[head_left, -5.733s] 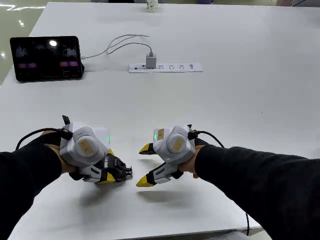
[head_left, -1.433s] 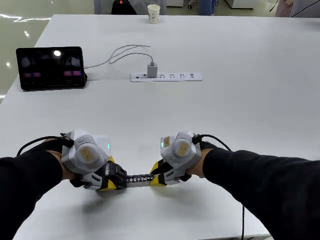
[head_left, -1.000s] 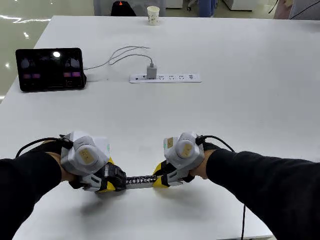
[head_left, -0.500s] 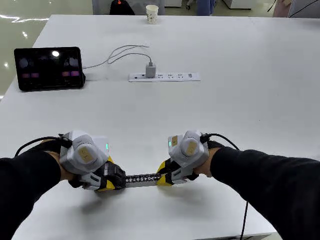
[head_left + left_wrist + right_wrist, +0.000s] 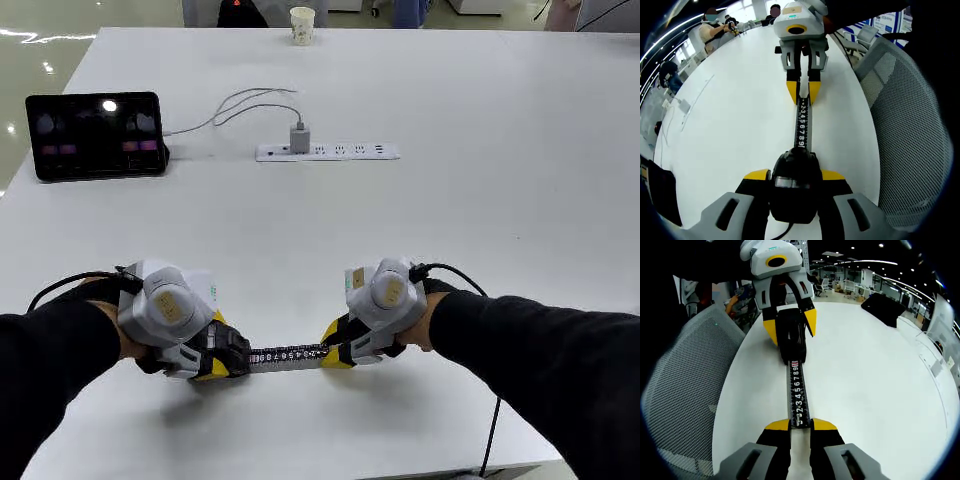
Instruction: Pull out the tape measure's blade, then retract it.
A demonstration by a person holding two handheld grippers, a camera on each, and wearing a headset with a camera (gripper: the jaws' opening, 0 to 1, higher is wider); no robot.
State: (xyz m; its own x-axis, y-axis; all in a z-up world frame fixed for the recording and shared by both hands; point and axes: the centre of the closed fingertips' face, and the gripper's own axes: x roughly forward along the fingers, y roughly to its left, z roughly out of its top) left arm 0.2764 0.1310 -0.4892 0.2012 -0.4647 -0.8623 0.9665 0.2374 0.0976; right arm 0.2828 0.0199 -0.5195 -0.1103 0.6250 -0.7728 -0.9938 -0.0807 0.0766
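Risk notes, blade partly out: left gripper (image 5: 795, 175) is clamped on the black case (image 5: 794, 195), one jaw on each side of it, low over the table (image 5: 450, 220) near its front edge; right gripper (image 5: 800, 425) has its yellow tips pressed together on the end of the blade (image 5: 796, 390), whose very tip is hidden between them. Blade runs straight between the two grippers, close to the tabletop, numerals up, a short span exposed. Judged step: drawing the blade out, retraction not yet begun. Main hazard: the right pinch sits on a thin, smooth, curved strip, at its end alone. If the spring load rises with further pull, or the tips ease at all, the blade may slip free and snap back into the case, cutting the pull short and slapping its end against the case mouth. Second hazard: a pull off the blade's line, sideways or upward, may kink the strip or twist the case in the left jaws. The case looks rounded and glossy, so that hold may let it rotate. Third: on retraction, opening the right tips outright would let the blade whip. Walking the right gripper back toward the case with the pinch kept looks safer.
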